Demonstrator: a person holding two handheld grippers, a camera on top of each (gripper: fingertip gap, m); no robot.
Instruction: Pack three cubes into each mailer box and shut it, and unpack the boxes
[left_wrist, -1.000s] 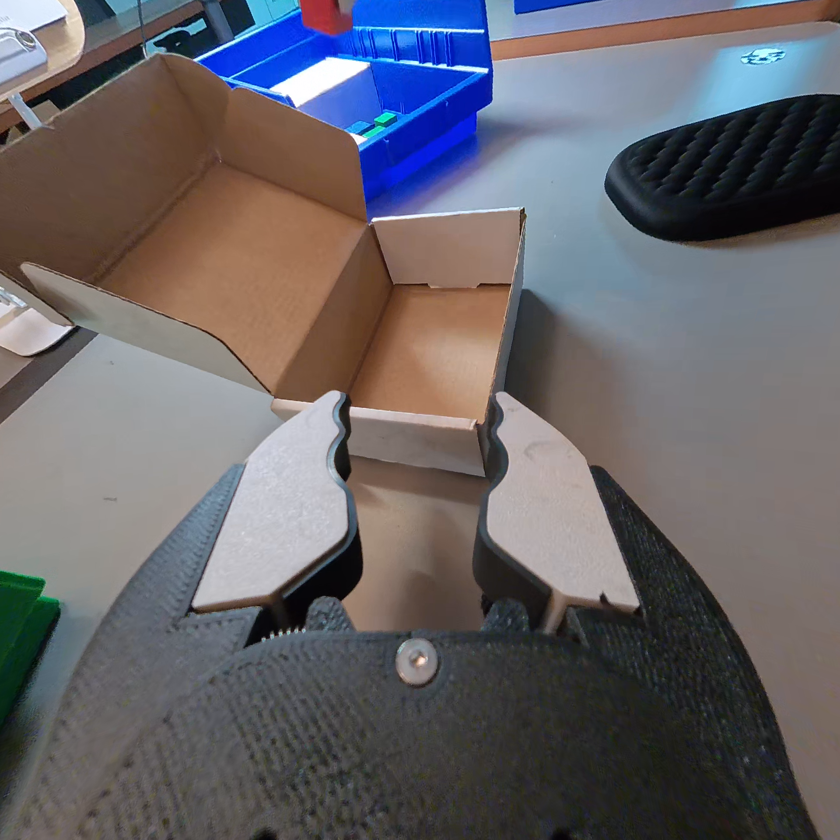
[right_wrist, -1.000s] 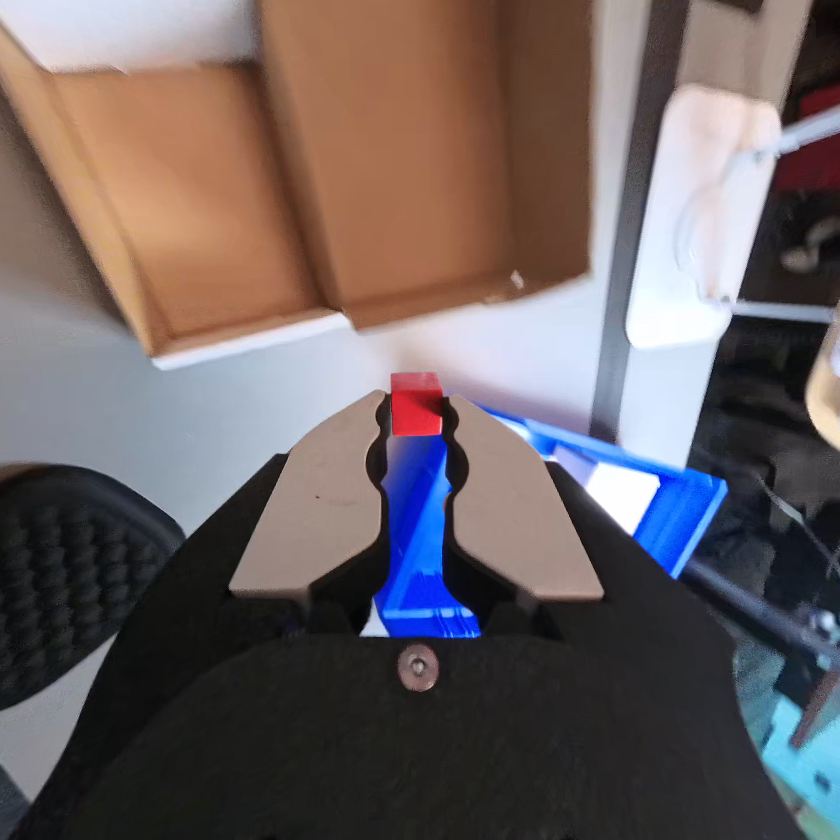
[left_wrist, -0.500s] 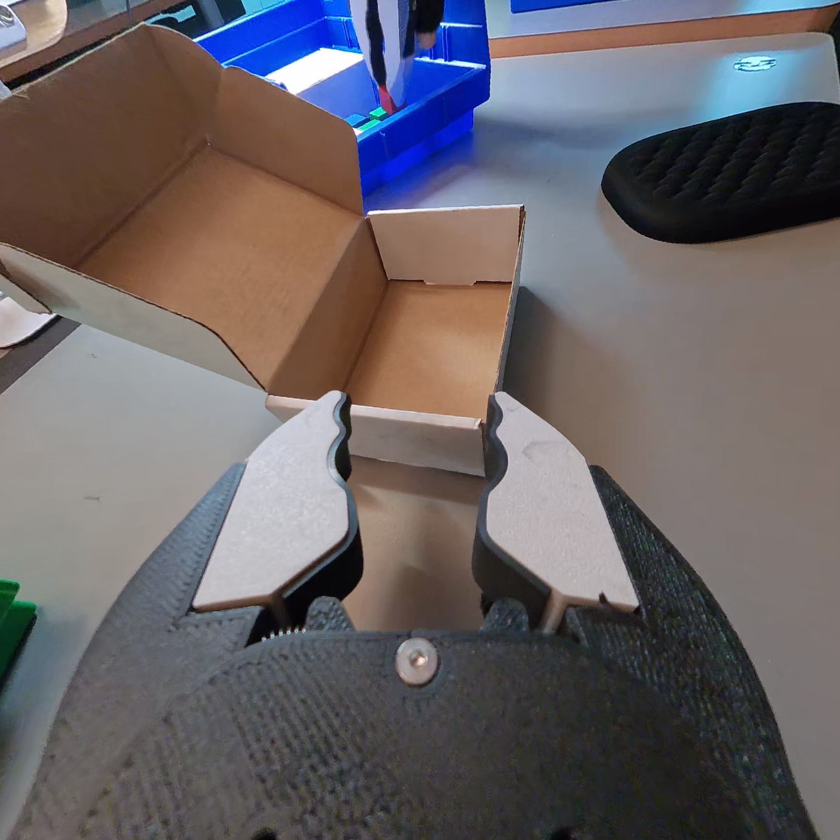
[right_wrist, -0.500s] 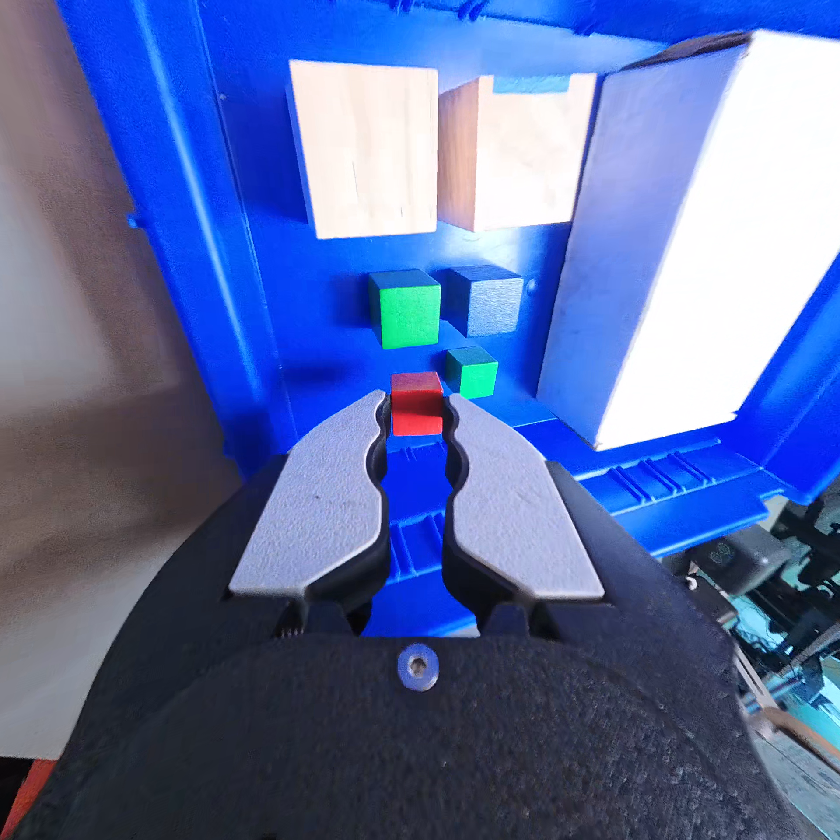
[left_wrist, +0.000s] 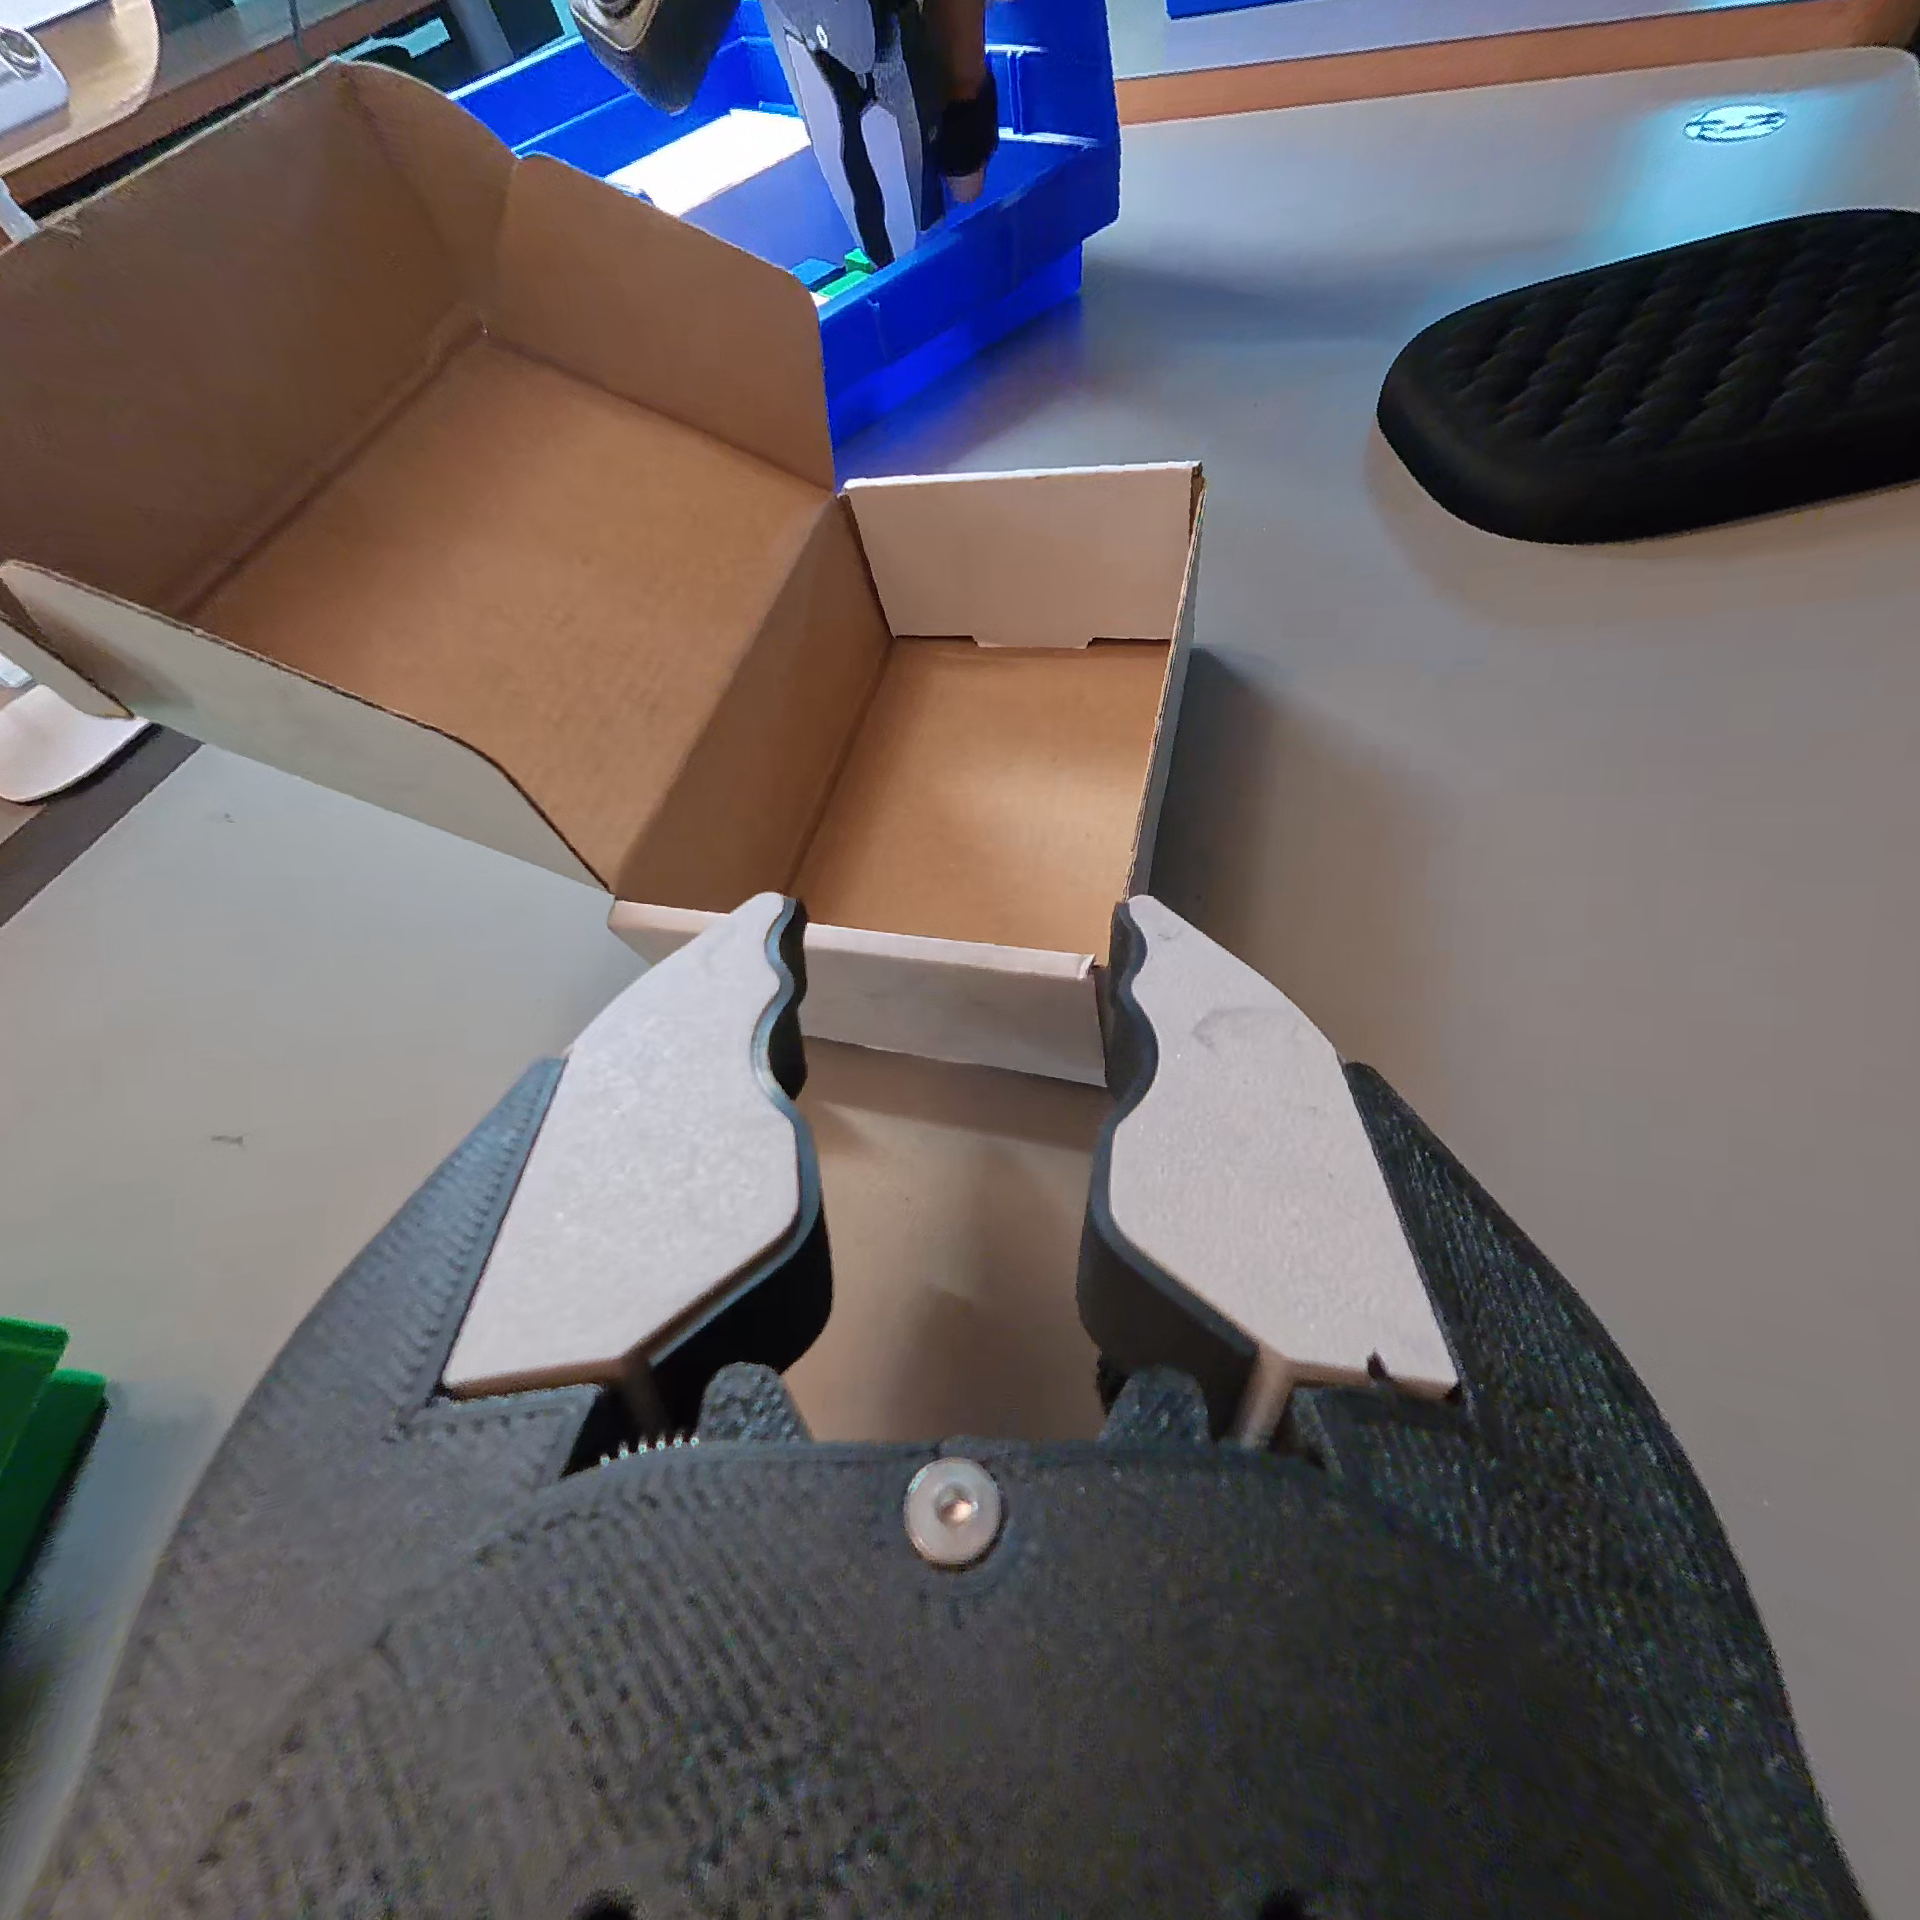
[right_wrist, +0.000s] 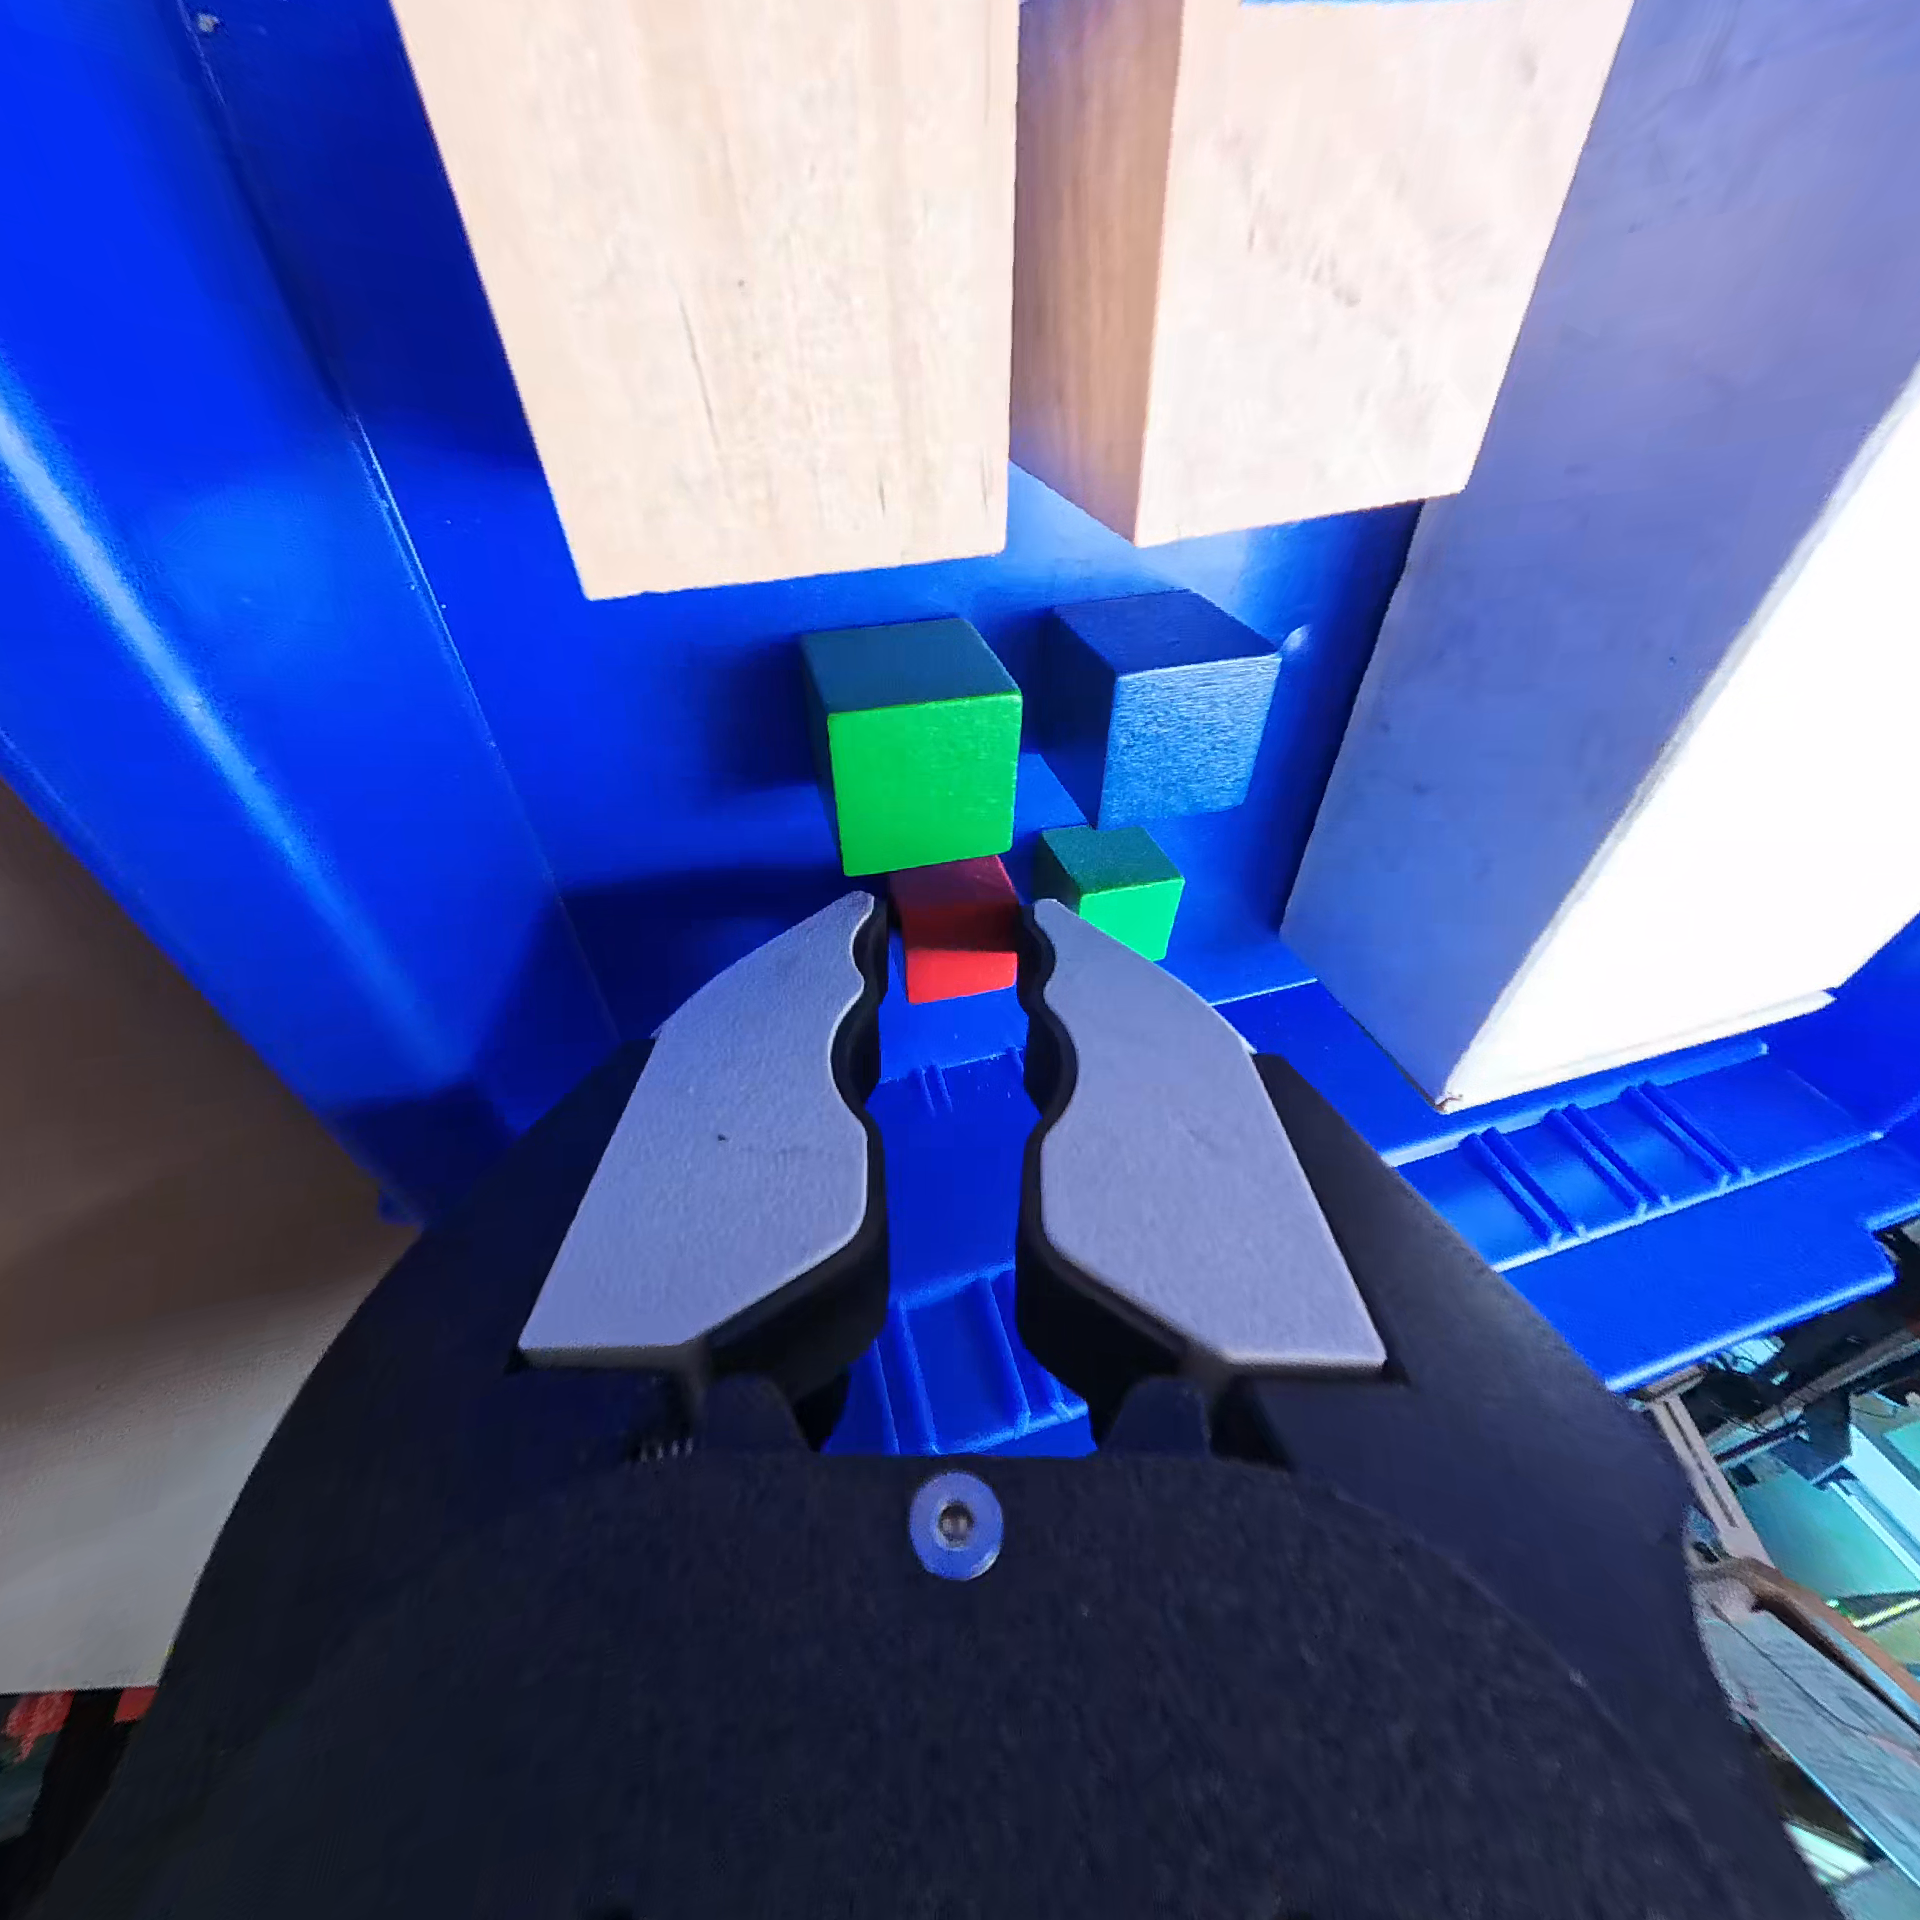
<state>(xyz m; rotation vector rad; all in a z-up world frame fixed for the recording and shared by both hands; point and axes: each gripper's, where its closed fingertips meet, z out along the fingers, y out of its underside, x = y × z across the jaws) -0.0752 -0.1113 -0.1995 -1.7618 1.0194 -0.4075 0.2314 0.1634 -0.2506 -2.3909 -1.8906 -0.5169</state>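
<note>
The open mailer box (left_wrist: 945, 997) stands empty on the grey table, its lid (left_wrist: 416, 468) thrown back to the left. My left gripper (left_wrist: 951, 935) is open and empty, its fingertips at the box's near wall. My right gripper (right_wrist: 954, 914) is shut on a small red cube (right_wrist: 956, 951) and holds it low inside the blue bin (right_wrist: 312, 623), right beside a large green cube (right_wrist: 925, 769) and a small green cube (right_wrist: 1117, 894). A blue cube (right_wrist: 1174, 727) lies behind them. The right gripper also shows in the left wrist view (left_wrist: 873, 135), reaching down into the bin (left_wrist: 966, 301).
Two wooden blocks (right_wrist: 748, 291) (right_wrist: 1278, 260) and a white block (right_wrist: 1621, 675) fill the back and right of the bin. A black padded rest (left_wrist: 1683, 374) lies to the right of the box. Something green (left_wrist: 31, 1423) lies at the left edge.
My right gripper carried the red cube from above the box over to the blue bin and down to its floor beside the green cubes. My left gripper has barely moved.
</note>
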